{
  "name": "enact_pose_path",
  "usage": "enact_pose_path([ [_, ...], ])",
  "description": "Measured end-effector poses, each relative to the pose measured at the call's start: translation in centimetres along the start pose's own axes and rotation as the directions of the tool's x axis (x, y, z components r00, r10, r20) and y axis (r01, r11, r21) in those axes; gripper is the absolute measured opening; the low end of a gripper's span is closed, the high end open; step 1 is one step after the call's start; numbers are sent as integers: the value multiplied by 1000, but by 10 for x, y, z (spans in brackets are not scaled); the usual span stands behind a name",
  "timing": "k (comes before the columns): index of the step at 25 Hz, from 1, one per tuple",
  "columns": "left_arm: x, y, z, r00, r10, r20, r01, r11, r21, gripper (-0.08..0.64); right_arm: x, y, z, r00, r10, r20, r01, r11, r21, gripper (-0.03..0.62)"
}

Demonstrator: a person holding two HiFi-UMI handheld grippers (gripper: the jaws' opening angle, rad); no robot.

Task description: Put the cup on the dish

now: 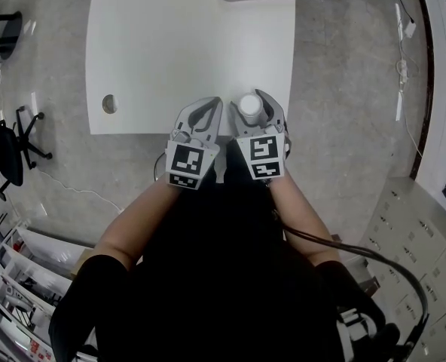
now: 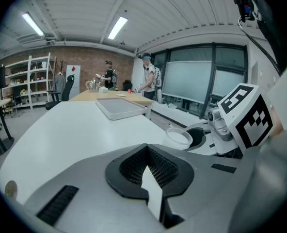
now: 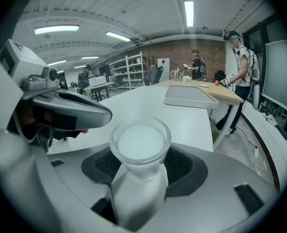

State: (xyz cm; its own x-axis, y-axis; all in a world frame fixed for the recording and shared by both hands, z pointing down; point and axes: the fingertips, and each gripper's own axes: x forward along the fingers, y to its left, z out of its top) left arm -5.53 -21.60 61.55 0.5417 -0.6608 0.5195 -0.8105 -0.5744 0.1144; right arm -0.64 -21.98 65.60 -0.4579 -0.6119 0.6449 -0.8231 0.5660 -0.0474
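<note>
Cup clamped by the right gripper over the white table, beside the clenched, empty left gripper.

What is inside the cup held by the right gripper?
The cup shows only an even white inside, with no separate object in it. The right gripper has its jaws over the cup's lower sides, and its underside is hidden.

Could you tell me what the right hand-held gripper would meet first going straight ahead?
Likely the grey tray at the far end of the table; the way before it looks bare, though height is unclear.
</note>
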Motion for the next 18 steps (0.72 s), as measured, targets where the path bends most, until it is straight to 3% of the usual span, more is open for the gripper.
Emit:
enact_pose_path([
  [18, -62, -37, 81, 989, 9, 149, -19, 998, 64, 0, -109, 13, 72, 996, 20, 87, -18, 1000, -26, 252],
])
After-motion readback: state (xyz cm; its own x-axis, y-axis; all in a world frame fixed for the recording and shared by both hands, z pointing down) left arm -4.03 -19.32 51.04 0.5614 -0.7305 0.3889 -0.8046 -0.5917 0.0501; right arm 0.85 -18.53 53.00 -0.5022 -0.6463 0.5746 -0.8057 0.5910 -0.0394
